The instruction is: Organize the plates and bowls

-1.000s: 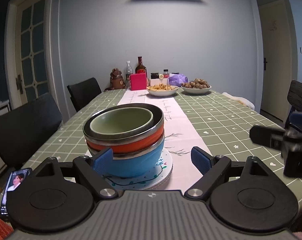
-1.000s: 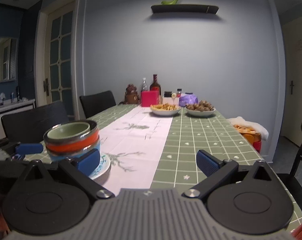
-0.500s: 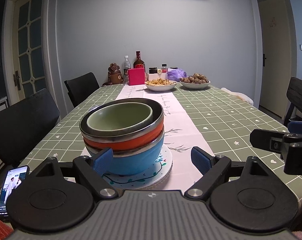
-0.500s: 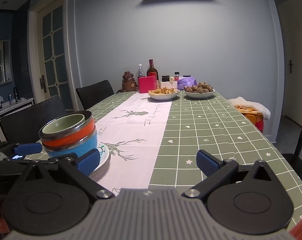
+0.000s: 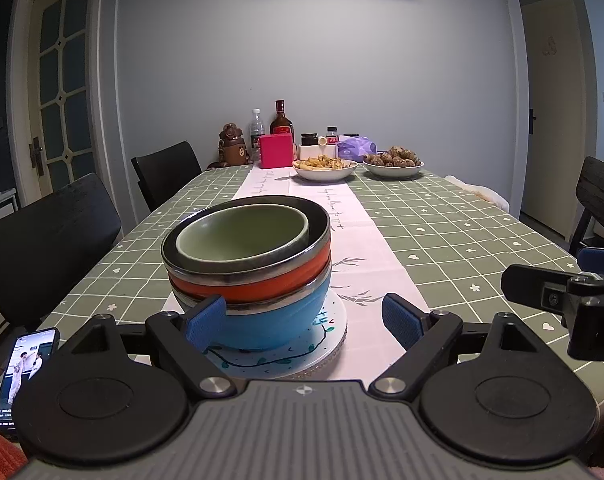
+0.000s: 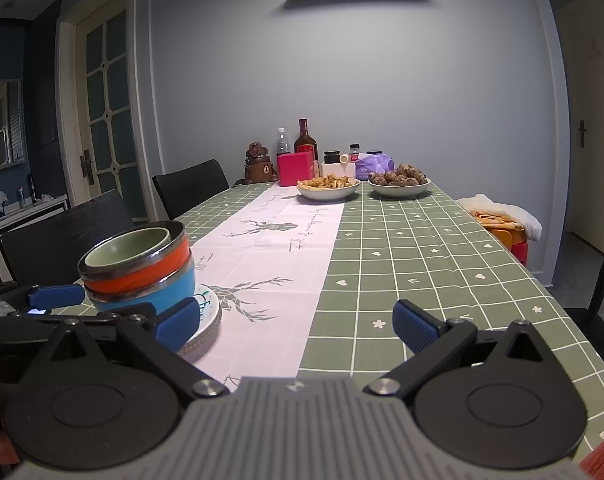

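Phone [image 5: 24,376]: lies flat at the near left edge of the tabletop [image 5: 462,240], screen lit.
Left gripper [image 5: 302,320]: jaws spread wide, nothing held; its left pad sits just in front of the blue bowl, whether touching I cannot tell.
Plate [image 5: 326,344]: white, painted with a vine pattern, on the pale runner [image 5: 366,248] near the front edge of the tabletop.
Bowl stack: blue bowl [image 5: 278,320] on the plate, orange bowl [image 5: 258,280] nested in it, green bowl [image 5: 242,236] innermost, tilted a little.
Right gripper [image 6: 296,326]: jaws wide apart, empty, over the checked cloth to the right of the stack.
Far edge: two white dishes of snacks [image 5: 325,166], bottles and a pink box [image 5: 276,150].
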The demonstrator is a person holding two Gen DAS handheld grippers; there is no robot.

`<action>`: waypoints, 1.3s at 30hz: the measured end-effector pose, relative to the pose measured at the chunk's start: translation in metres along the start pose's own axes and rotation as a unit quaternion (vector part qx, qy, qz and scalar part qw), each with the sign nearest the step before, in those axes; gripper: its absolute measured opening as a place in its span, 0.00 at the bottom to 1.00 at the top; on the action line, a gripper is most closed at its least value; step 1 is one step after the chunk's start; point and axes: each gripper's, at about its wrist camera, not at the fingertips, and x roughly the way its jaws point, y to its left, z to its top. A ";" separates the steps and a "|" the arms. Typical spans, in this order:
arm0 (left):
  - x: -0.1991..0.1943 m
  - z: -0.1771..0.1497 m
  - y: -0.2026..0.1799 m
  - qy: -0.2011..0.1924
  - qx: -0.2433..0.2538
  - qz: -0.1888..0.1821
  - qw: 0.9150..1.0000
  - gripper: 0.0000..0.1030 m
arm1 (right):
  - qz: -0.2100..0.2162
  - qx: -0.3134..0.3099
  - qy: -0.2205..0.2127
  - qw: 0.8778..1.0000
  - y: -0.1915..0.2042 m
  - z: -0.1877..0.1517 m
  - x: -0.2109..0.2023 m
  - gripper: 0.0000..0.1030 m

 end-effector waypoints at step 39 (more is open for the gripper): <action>0.001 0.000 0.002 0.001 -0.006 -0.001 1.000 1.00 | -0.006 0.003 -0.006 1.000 0.001 -0.002 0.000 0.97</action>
